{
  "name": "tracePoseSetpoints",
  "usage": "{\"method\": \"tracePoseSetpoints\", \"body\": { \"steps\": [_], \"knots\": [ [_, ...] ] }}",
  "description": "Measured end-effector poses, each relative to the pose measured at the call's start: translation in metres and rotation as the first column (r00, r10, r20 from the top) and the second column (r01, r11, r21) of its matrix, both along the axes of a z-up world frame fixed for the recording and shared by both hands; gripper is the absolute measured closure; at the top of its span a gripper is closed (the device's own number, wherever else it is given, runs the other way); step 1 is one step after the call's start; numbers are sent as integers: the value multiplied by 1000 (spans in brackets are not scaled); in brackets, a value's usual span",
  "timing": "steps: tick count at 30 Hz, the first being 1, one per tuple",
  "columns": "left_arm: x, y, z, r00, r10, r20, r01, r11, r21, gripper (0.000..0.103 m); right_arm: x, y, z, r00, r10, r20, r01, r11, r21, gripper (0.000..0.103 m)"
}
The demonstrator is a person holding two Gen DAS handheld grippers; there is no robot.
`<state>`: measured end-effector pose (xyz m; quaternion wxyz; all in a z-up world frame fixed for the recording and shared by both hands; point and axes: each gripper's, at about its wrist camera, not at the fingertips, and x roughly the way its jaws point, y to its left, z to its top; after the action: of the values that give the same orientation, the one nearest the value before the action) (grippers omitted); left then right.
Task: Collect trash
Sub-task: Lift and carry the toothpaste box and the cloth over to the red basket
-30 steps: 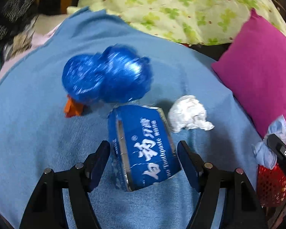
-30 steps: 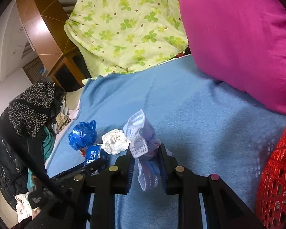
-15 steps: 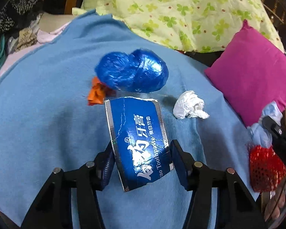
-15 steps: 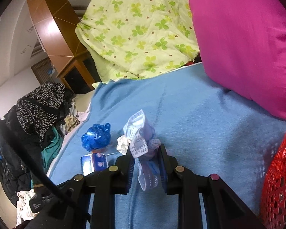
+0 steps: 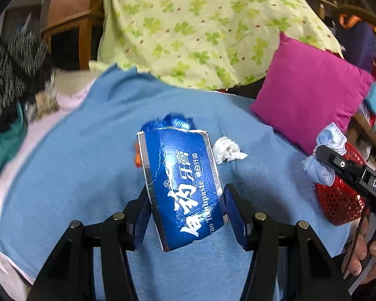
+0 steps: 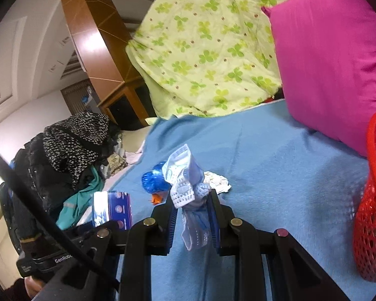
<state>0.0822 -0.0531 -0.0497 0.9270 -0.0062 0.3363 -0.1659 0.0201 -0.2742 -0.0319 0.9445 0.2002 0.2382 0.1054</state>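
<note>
Blue, creased cardboard toothpaste box [image 5: 185, 188] sat clamped in the left gripper [image 5: 185, 213], lifted above the blue blanket [image 5: 75, 175]. The right gripper [image 6: 191, 222] pinched a crumpled pale-blue face mask [image 6: 188, 188] beside the red mesh basket [image 6: 373, 213]. White paper wad [image 5: 228, 149] lay behind.

Your left claw [image 5: 185, 215] points down and forward, its jaws partly closed and clamped on the sides of the toothpaste box [image 5: 181, 185], which sticks up and out past the fingertips. Your right claw [image 6: 191, 215] has its jaws nearly together, pinching a crumpled face mask [image 6: 188, 188]. In the left wrist view your right hand [image 5: 371, 255] shows at the lower right edge, fingers curled around the handle.
</note>
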Motion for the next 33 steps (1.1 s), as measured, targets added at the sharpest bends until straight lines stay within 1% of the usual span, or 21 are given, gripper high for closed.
{"method": "tracePoseSetpoints", "body": {
  "steps": [4, 6, 8, 10, 13, 19, 26, 33],
  "knots": [
    [-15, -14, 26, 997, -14, 72, 9, 998, 59, 45, -21, -6, 6, 999, -21, 37, 21, 1000, 10, 78],
    [-24, -23, 40, 992, -22, 123, 10, 995, 97, 45, -31, -9, 9, 998, -34, 51, 34, 999, 15, 78],
    [-31, -30, 50, 987, -28, 158, 7, 992, 127, 45, -42, -12, 14, 997, -53, 60, 51, 998, 27, 78],
    [-38, -39, 61, 981, -43, 189, 15, 989, 147, 45, -54, -15, 21, 995, -68, 78, 64, 997, 47, 78],
    [-48, -53, 73, 972, -70, 226, 30, 984, 173, 45, -67, -23, 31, 990, -89, 105, 84, 995, 47, 78],
    [-61, -77, 93, 954, -110, 279, 52, 977, 207, 45, -93, -43, 55, 981, -140, 135, 135, 990, 43, 78],
    [-72, -106, 107, 936, -159, 314, 84, 967, 240, 45, -118, -62, 78, 968, -174, 180, 171, 985, 28, 78],
    [-87, -130, 116, 917, -209, 340, 121, 957, 264, 45, -136, -78, 86, 956, -205, 208, 204, 979, 31, 78]
  ]
}}
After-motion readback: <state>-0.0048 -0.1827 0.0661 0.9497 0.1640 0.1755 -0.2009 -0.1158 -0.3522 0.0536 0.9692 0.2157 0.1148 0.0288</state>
